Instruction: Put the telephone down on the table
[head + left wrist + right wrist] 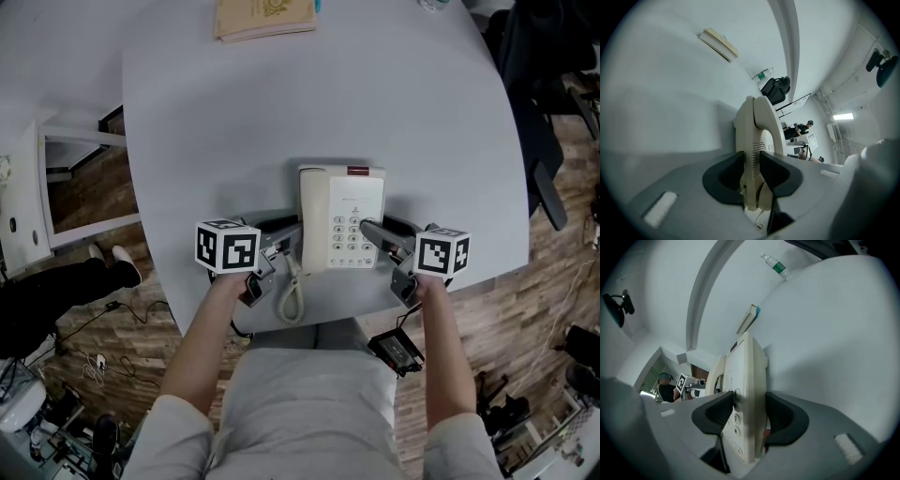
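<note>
You hold the cream telephone (342, 217) from both sides, over the near part of the grey desk (422, 112), close to the edge in front of you. I cannot tell whether its base touches the desk.

Your left gripper (284, 232) comes in from the telephone's left side. In the left gripper view, the left gripper (751, 164) has its dark fingers (724, 176) pinching the slotted end of the handset (757, 136), with no gap on either side.

Your right gripper (377, 234) comes in from the right, with one finger lying across the keypad. In the right gripper view, the right gripper (749, 413) has its fingers (785, 420) clamped on the edge of the telephone (745, 376). One finger presses the keypad face and the other the opposite face.

The coiled cord (291, 298) curls down from the telephone's near left corner, between your two forearms.

At the far edge of the desk lies a tan book (265, 17), well apart from the telephone. A clear bottle (774, 265) with a green label shows beyond the book in the right gripper view.
</note>
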Action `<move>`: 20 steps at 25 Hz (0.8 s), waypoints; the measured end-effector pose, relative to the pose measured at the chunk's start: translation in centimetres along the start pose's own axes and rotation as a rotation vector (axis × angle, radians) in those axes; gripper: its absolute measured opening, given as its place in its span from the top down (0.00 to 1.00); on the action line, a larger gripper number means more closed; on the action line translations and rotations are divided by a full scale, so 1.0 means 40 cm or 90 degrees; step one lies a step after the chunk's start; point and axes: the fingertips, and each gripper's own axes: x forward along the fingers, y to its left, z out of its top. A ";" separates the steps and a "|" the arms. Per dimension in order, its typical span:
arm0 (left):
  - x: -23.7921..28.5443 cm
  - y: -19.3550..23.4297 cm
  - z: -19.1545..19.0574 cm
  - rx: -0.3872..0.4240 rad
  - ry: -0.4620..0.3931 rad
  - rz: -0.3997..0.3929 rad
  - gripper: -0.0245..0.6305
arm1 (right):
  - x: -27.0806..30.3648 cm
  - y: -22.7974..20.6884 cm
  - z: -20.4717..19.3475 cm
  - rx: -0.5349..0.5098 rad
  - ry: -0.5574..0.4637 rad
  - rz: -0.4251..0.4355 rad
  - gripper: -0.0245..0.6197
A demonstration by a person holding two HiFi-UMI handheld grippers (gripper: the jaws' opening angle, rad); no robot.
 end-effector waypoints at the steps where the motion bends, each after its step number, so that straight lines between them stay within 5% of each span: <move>1: 0.000 0.000 0.000 0.001 0.000 0.000 0.78 | 0.000 0.000 0.000 0.000 0.000 0.000 0.61; 20: -0.020 0.005 0.002 -0.007 -0.010 0.024 0.82 | -0.019 -0.004 0.000 0.006 -0.005 -0.029 0.63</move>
